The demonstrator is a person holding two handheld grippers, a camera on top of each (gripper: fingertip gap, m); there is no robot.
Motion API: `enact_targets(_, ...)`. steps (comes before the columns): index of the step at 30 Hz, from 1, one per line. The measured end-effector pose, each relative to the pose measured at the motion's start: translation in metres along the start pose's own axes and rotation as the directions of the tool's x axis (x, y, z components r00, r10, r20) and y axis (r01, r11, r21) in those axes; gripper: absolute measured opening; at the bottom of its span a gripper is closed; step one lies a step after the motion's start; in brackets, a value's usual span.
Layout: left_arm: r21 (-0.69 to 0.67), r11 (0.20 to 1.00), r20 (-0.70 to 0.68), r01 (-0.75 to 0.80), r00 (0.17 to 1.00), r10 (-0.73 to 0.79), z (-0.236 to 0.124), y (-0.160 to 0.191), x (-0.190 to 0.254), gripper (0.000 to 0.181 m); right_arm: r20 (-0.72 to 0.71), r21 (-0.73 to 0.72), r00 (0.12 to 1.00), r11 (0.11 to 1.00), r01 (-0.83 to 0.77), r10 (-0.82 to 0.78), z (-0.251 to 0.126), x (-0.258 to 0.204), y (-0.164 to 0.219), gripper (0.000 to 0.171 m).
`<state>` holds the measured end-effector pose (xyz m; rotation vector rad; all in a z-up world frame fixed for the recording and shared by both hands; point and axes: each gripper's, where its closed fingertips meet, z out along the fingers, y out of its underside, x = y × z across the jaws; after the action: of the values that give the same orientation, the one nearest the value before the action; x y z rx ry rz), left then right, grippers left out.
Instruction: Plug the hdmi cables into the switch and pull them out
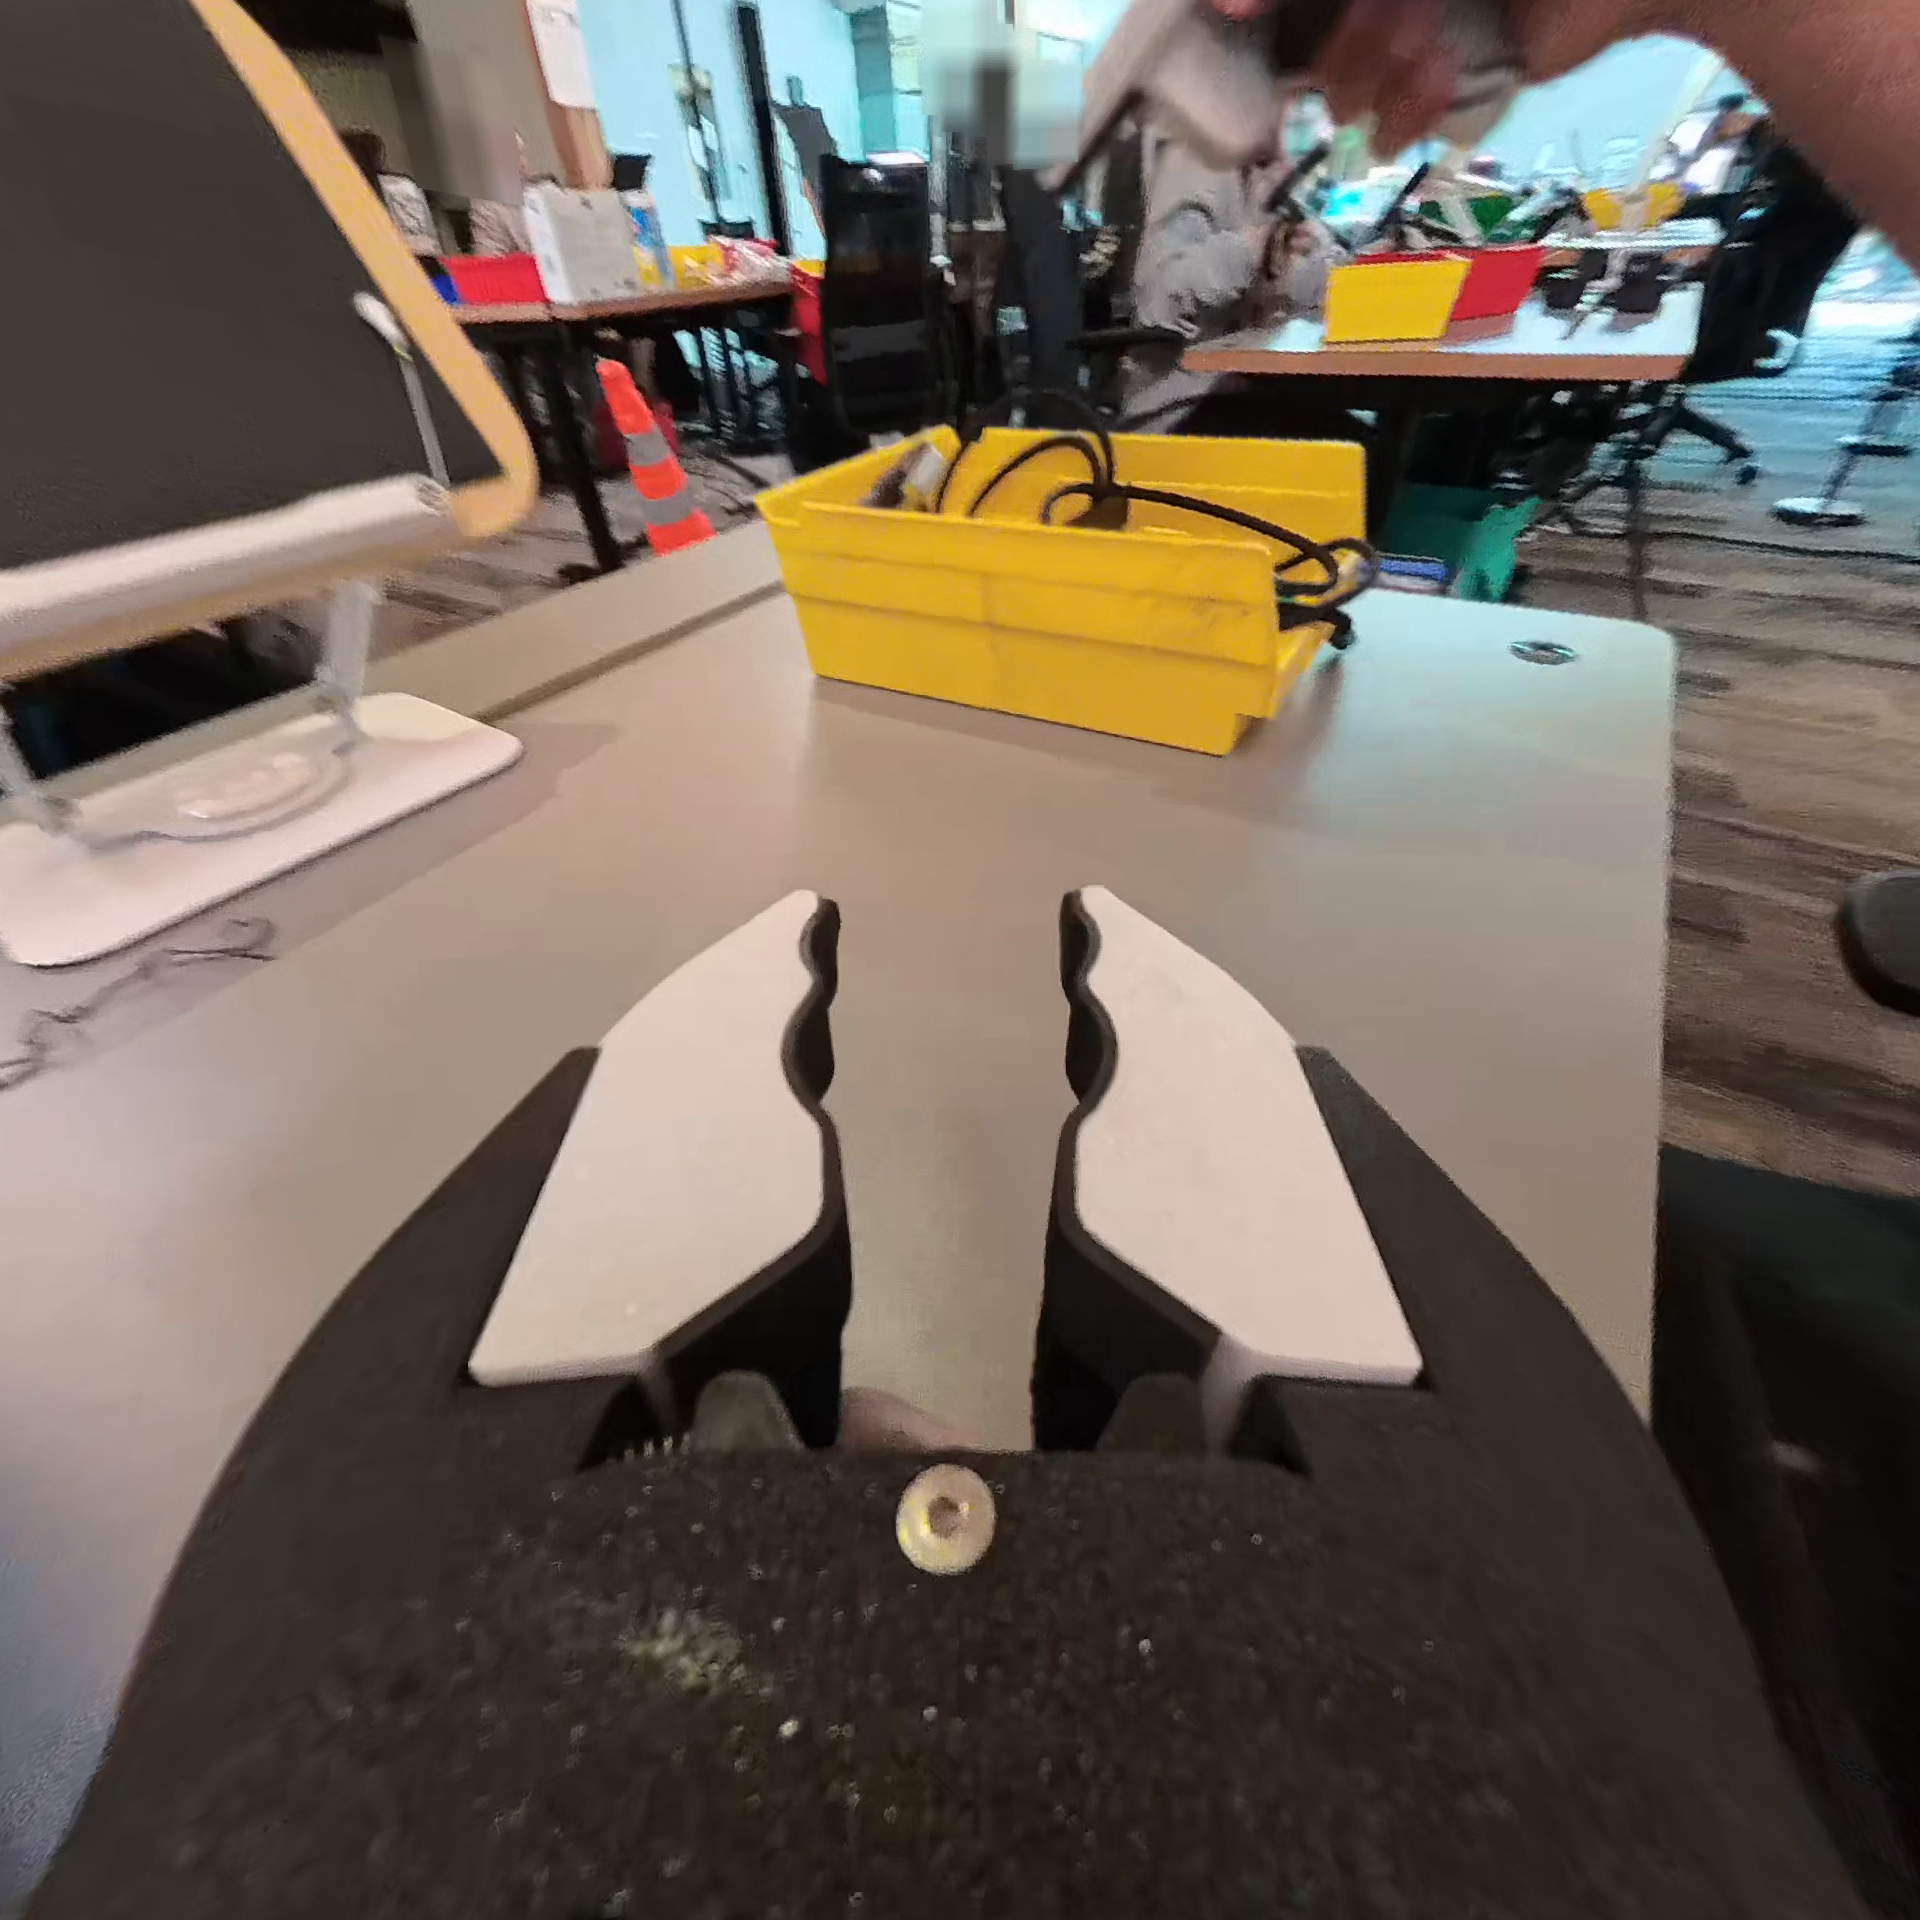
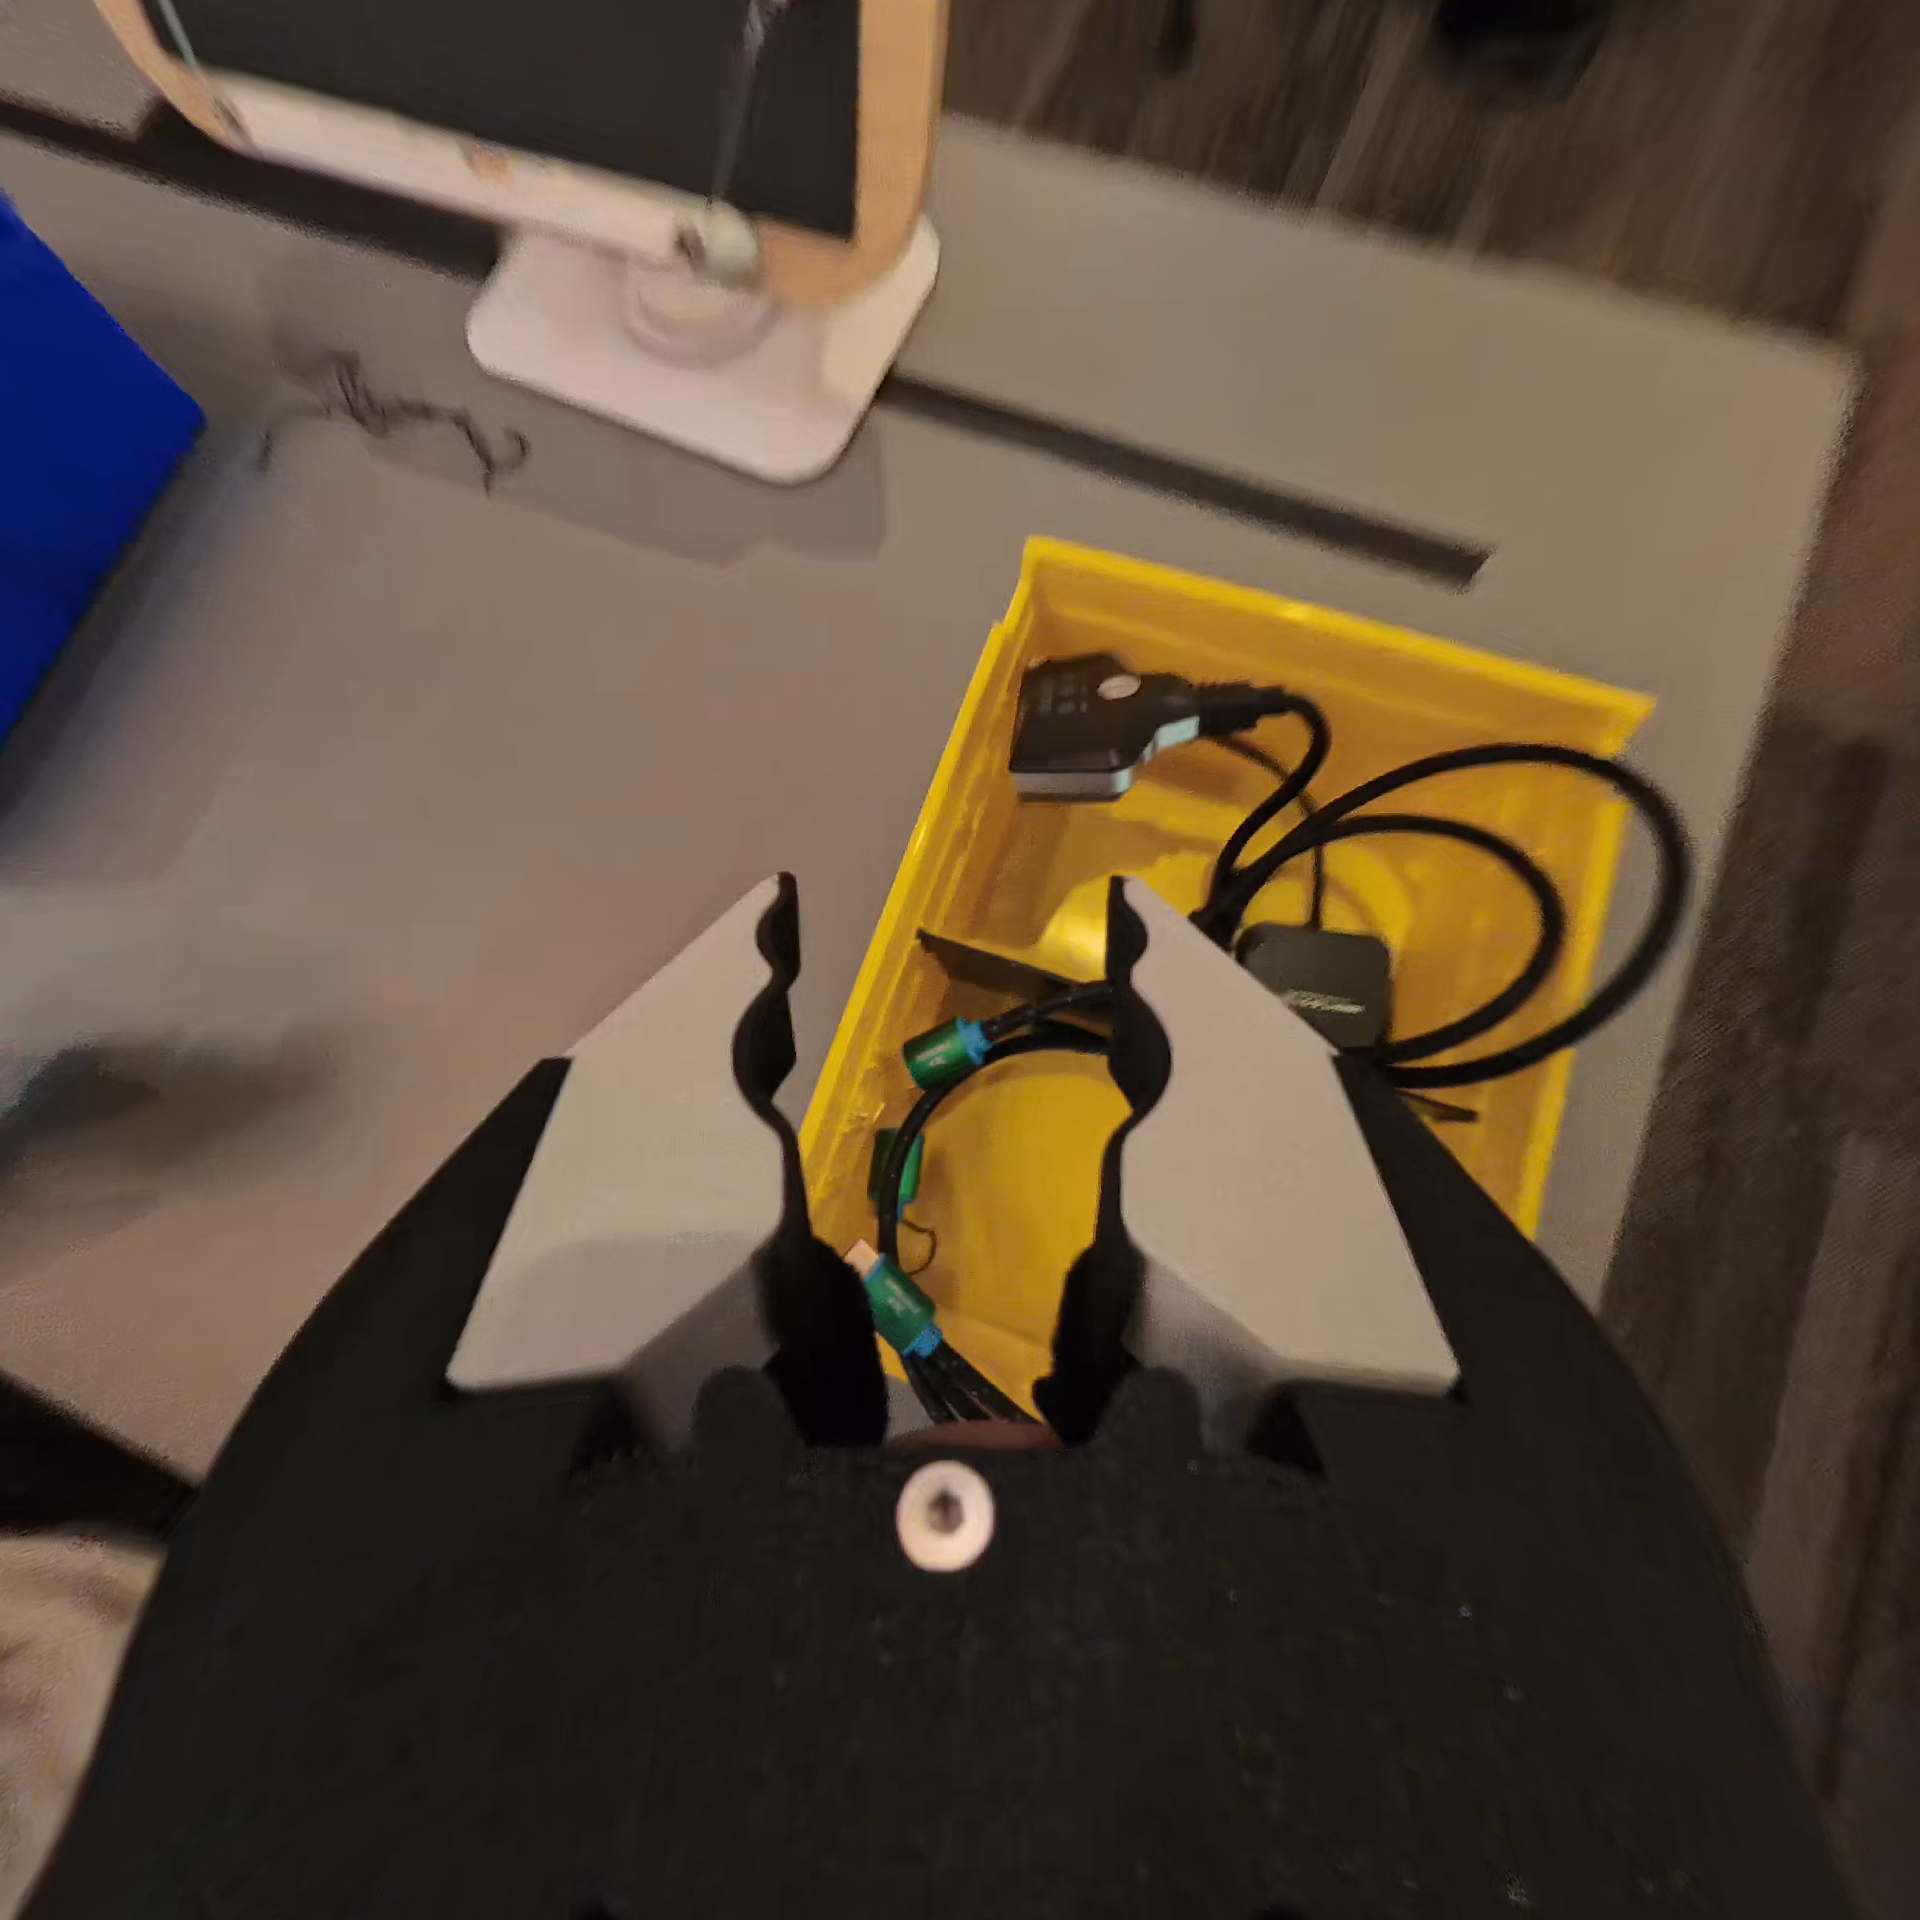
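Observation:
A yellow bin [image 2: 1247, 634] on the grey table holds black HDMI cables [image 2: 1558, 894] with green-and-blue plugs [image 2: 940, 1049], a grey-and-black switch [image 2: 1091, 727] at its far end and a small black box [image 2: 1320, 982]. My right gripper [image 2: 951, 894] hovers above the bin's near left part, open and empty. In the left wrist view the same bin [image 1: 1039, 613] stands ahead across the table, cables [image 1: 1049, 468] looping out of it. My left gripper [image 1: 948, 914] is open and empty, low over the table, well short of the bin.
A tablet on a white stand [image 1: 239, 769] sits to the left on the table [image 1: 1351, 831]; it also shows in the right wrist view [image 2: 707, 322]. A thin dark chain [image 2: 416, 426] lies near the stand. A blue thing [image 2: 62, 468] is at the left edge. A person's arm [image 1: 1662, 73] is blurred overhead. The gap from one gripper's tips to the other's is roughly 35 cm. The blue thing [image 2: 62, 468] sits 30 cm or so from the ends of my left fingers.

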<state>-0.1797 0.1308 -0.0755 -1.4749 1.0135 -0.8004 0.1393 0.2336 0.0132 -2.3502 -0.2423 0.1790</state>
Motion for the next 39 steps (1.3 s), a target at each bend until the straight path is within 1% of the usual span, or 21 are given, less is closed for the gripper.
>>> enact_targets(2, 0.027, 1.000, 0.058, -0.005, 0.998, 0.003, -0.011, -0.011, -0.007, 0.043, -0.095, 0.147, 0.994, 0.987, 0.065, -0.051, -0.032, -0.005, 0.006, 0.059)
enact_targets(4, 0.071, 0.997, 0.064, -0.001, 0.998, -0.003, -0.030, -0.017, -0.004, 0.039, -0.167, 0.309, 0.985, 0.946, 0.102, -0.052, -0.058, -0.013, 0.017, 0.059)
enact_targets(5, 0.079, 0.997, 0.084, -0.004, 0.996, -0.003, -0.041, -0.016, -0.003, 0.039, -0.165, 0.398, 0.986, 0.912, 0.100, -0.036, -0.067, -0.023, 0.026, 0.059)
enact_targets(7, 0.044, 0.999, 0.153, -0.011, 0.988, 0.004, -0.065, -0.005, -0.006, 0.046, -0.160, 0.556, 0.987, 0.823, 0.114, -0.029, -0.076, -0.043, 0.049, 0.059)
enact_targets(8, 0.020, 1.000, 0.194, -0.002, 0.981, -0.002, -0.079, 0.001, -0.009, 0.049, -0.173, 0.586, 0.985, 0.801, 0.124, -0.026, -0.073, -0.048, 0.063, 0.059)
enact_targets(9, 0.000, 1.000, 0.250, 0.022, 0.968, -0.021, -0.095, 0.007, -0.015, 0.052, -0.189, 0.588, 0.982, 0.803, 0.101, 0.014, -0.067, -0.047, 0.080, 0.059)
enact_targets(11, 0.008, 0.997, 0.385, 0.080, 0.920, -0.077, -0.130, 0.014, -0.034, 0.055, -0.150, 0.591, 0.985, 0.806, 0.018, 0.087, -0.050, -0.050, 0.113, 0.058)
enact_targets(12, 0.041, 0.994, 0.432, 0.102, 0.895, -0.109, -0.148, 0.014, -0.044, 0.053, -0.132, 0.593, 0.983, 0.805, -0.023, 0.125, -0.042, -0.049, 0.127, 0.058)
enact_targets(14, 0.080, 0.982, 0.532, 0.170, 0.826, -0.186, -0.181, 0.019, -0.069, 0.045, -0.162, 0.549, 0.975, 0.835, -0.036, 0.149, -0.029, -0.044, 0.160, 0.058)
enact_targets(16, 0.107, 0.969, 0.588, 0.225, 0.771, -0.244, -0.206, 0.025, -0.093, 0.044, -0.180, 0.543, 0.969, 0.838, -0.047, 0.171, -0.022, -0.037, 0.181, 0.057)
enact_targets(18, 0.115, 0.961, 0.635, 0.253, 0.725, -0.267, -0.222, 0.034, -0.118, 0.044, -0.158, 0.510, 0.970, 0.856, -0.082, 0.187, -0.016, -0.034, 0.191, 0.057)
enact_targets(20, 0.102, 0.956, 0.672, 0.274, 0.690, -0.270, -0.230, 0.045, -0.138, 0.044, -0.171, 0.502, 0.963, 0.860, -0.098, 0.209, -0.018, -0.028, 0.193, 0.057)
enact_targets(22, 0.081, 0.946, 0.696, 0.314, 0.662, -0.279, -0.231, 0.056, -0.151, 0.044, -0.232, 0.483, 0.951, 0.873, -0.068, 0.202, -0.019, -0.016, 0.200, 0.056)
enact_targets(25, 0.085, 0.929, 0.663, 0.359, 0.676, -0.322, -0.220, 0.060, -0.153, 0.043, -0.256, 0.434, 0.948, 0.899, -0.060, 0.187, -0.016, -0.006, 0.210, 0.055)
enact_targets(28, 0.062, 0.928, 0.640, 0.368, 0.699, -0.320, -0.208, 0.062, -0.147, 0.043, -0.276, 0.437, 0.944, 0.898, -0.045, 0.182, -0.018, -0.001, 0.211, 0.055)
enact_targets(33, -0.009, 0.962, 0.669, 0.273, 0.717, -0.197, -0.205, 0.059, -0.143, 0.043, -0.216, 0.472, 0.948, 0.875, -0.110, 0.235, -0.022, -0.003, 0.207, 0.055)
enact_targets(35, -0.030, 0.966, 0.673, 0.259, 0.719, -0.172, -0.204, 0.060, -0.141, 0.043, -0.210, 0.479, 0.949, 0.870, -0.112, 0.237, -0.023, -0.003, 0.205, 0.054)
enact_targets(37, -0.038, 0.966, 0.673, 0.257, 0.721, -0.166, -0.203, 0.061, -0.139, 0.043, -0.186, 0.497, 0.959, 0.862, -0.095, 0.213, -0.026, -0.010, 0.200, 0.055)
enact_targets(39, -0.036, 0.967, 0.674, 0.251, 0.720, -0.162, -0.204, 0.060, -0.137, 0.042, -0.118, 0.533, 0.983, 0.845, -0.056, 0.140, -0.028, -0.033, 0.187, 0.055)
